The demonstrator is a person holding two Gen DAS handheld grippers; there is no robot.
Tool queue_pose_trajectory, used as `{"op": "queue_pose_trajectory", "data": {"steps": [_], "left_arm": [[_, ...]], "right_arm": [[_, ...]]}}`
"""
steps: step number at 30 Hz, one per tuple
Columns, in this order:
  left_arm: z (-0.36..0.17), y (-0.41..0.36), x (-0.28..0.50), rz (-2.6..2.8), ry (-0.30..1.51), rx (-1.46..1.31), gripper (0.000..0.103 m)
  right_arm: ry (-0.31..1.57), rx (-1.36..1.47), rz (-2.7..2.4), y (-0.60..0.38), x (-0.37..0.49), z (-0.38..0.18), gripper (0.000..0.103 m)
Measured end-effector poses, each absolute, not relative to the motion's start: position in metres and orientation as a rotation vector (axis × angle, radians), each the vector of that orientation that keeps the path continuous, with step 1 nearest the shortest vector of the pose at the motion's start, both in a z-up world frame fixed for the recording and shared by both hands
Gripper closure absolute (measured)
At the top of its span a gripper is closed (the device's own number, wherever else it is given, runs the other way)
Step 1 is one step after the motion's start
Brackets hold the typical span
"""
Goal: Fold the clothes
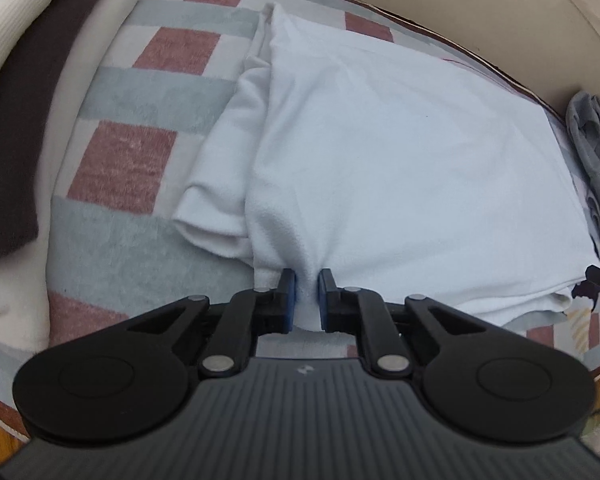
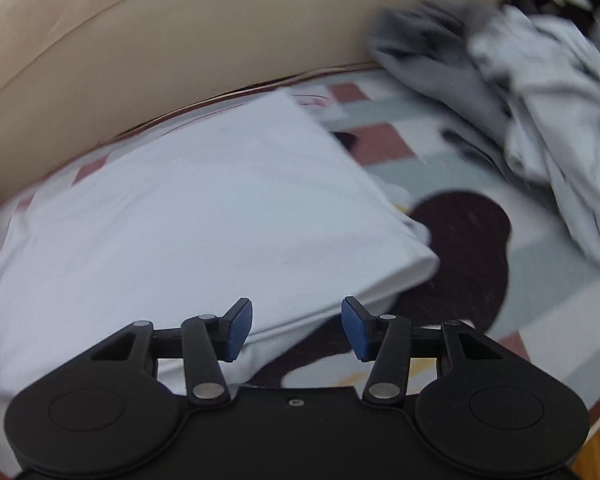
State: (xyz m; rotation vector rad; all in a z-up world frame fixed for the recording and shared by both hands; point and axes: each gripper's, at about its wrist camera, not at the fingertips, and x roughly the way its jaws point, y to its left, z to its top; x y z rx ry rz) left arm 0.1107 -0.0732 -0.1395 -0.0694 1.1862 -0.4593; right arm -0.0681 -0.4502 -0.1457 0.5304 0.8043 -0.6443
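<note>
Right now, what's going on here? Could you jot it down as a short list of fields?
surface: checked blanket in pink, grey and white
garment: white garment, partly folded, lying flat
left gripper: shut, pinching the garment's near edge
right gripper: open, holding nothing, at the garment's near right corner
other clothes: crumpled grey pile to the right, unfolded
behind: beige cushion

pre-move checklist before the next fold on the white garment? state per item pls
1. Left gripper pinching the near edge of the white garment: ok.
2. Right gripper gripping fabric: not ok, open, hovering over the garment's near right corner.
3. Garment lying flat: not ok, a sleeve-like flap is bunched at its left side.
4. Grey clothes pile apart from the garment: ok.
5. Patterned blanket smooth under the garment: cannot tell.
</note>
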Motion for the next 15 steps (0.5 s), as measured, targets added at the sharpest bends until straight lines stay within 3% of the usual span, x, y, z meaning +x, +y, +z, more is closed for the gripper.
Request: {"op": "queue_pose_trajectory", "data": {"steps": [8, 15], "left_arm": [[-0.121, -0.080, 0.093, -0.394, 1.087, 0.100, 0.103], [-0.120, -0.054, 0.105, -0.411, 1.112, -0.020, 0.098]], "right_arm": [[0.808, 0.581, -0.759, -0.467, -0.077, -0.152, 0.048], [0.740, 0.660, -0.758, -0.526, -0.106, -0.128, 0.048]]}}
